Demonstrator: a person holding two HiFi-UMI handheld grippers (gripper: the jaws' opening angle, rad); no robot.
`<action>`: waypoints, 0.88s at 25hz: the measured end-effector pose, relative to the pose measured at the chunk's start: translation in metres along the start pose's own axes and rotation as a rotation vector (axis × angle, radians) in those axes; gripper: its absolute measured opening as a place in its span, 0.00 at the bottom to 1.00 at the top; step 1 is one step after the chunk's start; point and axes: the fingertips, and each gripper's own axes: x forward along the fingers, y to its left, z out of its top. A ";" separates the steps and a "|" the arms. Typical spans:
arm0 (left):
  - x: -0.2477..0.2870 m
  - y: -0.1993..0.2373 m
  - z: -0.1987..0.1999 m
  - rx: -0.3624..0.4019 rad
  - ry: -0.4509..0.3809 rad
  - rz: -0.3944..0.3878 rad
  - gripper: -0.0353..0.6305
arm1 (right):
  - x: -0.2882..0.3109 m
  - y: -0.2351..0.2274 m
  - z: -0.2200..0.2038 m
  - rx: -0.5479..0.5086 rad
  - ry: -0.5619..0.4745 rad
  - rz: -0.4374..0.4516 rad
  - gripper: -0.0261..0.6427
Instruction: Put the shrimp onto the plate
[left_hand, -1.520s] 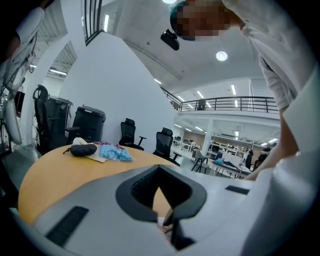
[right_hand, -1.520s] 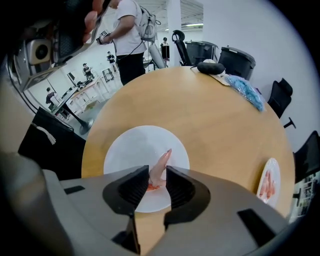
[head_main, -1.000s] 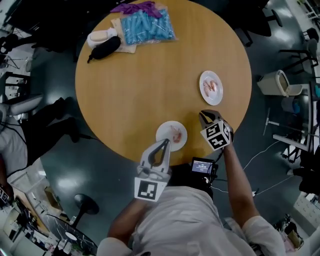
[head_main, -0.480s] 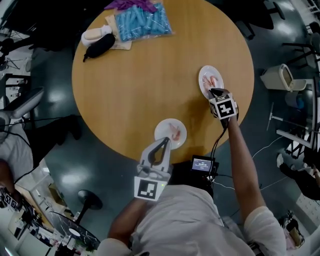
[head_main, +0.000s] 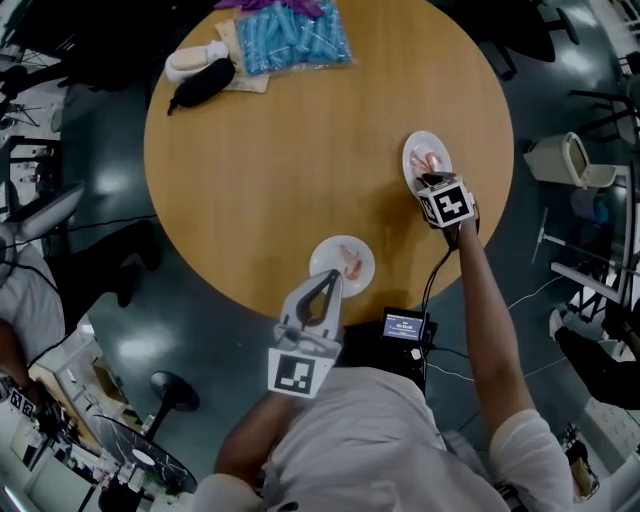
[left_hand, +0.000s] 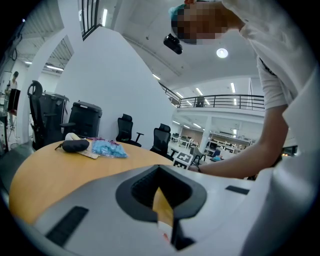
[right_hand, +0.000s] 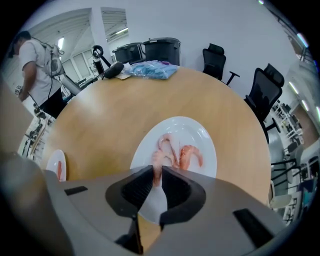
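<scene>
Two white plates sit on the round wooden table (head_main: 260, 170). The far plate (head_main: 420, 145) (right_hand: 202, 132) holds pink shrimp (right_hand: 191, 155). My right gripper (head_main: 433, 180) (right_hand: 157, 172) hangs just over its near rim. Its jaws are opening, and one shrimp (right_hand: 156, 162) lies on the plate between the tips. The near plate (head_main: 330, 255) (right_hand: 52, 161) at the table's front edge carries a single shrimp (head_main: 352, 263). My left gripper (head_main: 326, 280) (left_hand: 159, 172) rests shut and empty just short of that plate.
A blue bag (head_main: 292, 40), a black pouch (head_main: 202, 86) and a white object (head_main: 190, 62) lie at the table's far side. A small screen device (head_main: 405, 328) is below the front edge. A bin (head_main: 555, 165) stands on the floor to the right.
My right gripper travelled from the table's front edge out to the far plate and settled over it. The jaws have widened. The left gripper stayed put.
</scene>
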 end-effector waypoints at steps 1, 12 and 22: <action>0.000 0.001 0.000 -0.002 -0.001 0.001 0.06 | 0.001 0.000 -0.001 -0.001 0.003 0.004 0.14; -0.010 0.010 0.005 0.021 -0.013 0.030 0.06 | -0.062 0.051 0.007 -0.029 -0.120 0.087 0.12; -0.033 0.020 0.003 -0.008 -0.052 0.046 0.06 | -0.067 0.271 -0.054 -0.322 -0.125 0.327 0.12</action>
